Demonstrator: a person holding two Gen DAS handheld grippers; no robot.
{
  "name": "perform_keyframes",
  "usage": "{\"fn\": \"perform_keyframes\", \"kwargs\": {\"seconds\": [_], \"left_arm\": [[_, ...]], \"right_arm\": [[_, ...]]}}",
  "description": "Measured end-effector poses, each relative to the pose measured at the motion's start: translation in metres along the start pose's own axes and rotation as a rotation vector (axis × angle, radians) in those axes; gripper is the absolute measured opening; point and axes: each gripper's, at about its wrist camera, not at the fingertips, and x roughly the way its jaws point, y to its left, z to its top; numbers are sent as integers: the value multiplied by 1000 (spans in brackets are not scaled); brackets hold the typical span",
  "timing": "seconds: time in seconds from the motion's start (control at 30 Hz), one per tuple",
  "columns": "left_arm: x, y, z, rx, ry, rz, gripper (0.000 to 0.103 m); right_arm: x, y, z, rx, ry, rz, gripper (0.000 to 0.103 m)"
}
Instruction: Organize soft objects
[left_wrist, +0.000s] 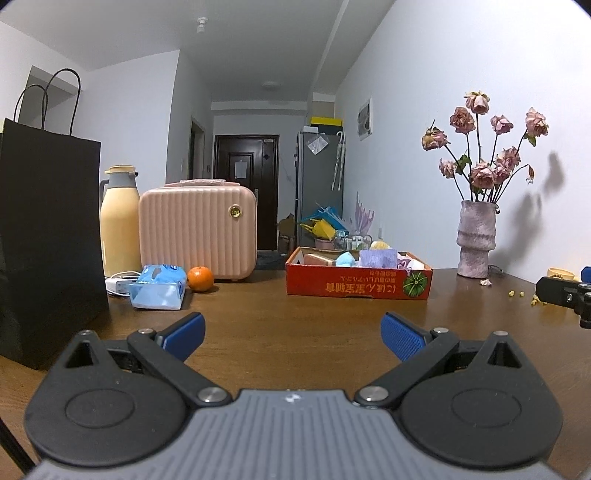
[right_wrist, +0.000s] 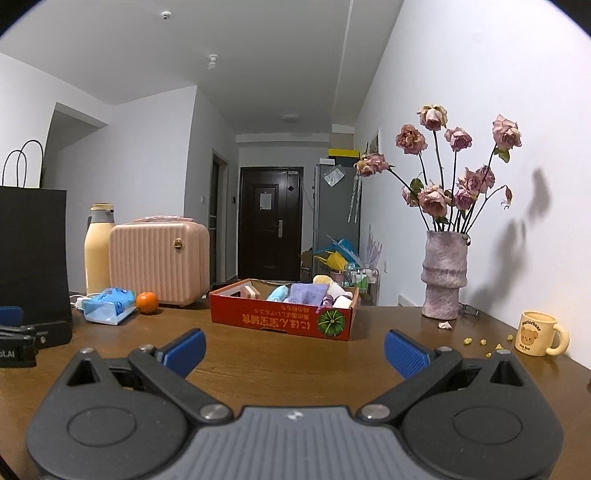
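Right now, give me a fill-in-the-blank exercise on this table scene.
1. The folded cloths lie inside the red ____, not on the table.
2. The orange sits between the tissue pack and the pink ____.
3. Both the left hand-held gripper and the right hand-held gripper are ____ and hold nothing.
4. The vase holds wilted ____.

Missing words: box; suitcase; open; roses

Glossy wood table (left_wrist: 295, 317), printed cardboard box (left_wrist: 358, 282) of fuzzy cloths (left_wrist: 377, 257), rough matt vase (right_wrist: 444, 275).
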Motion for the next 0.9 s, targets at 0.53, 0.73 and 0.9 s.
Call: {"fn": "perform_keyframes", "kwargs": {"seconds": [0.53,0.73,0.9], "left_arm": [[-4,-1,-1,11,-19,-5,103],[-4,-2,-1,14,-21,-4,103],[-5,-3,-1,22,-23,-4,103]], "right_arm": [[-2,-1,1,0,-3,0,103],[-2,-1,1,0,-3,0,103],[-2,-1,1,0,-3,1,103]]}}
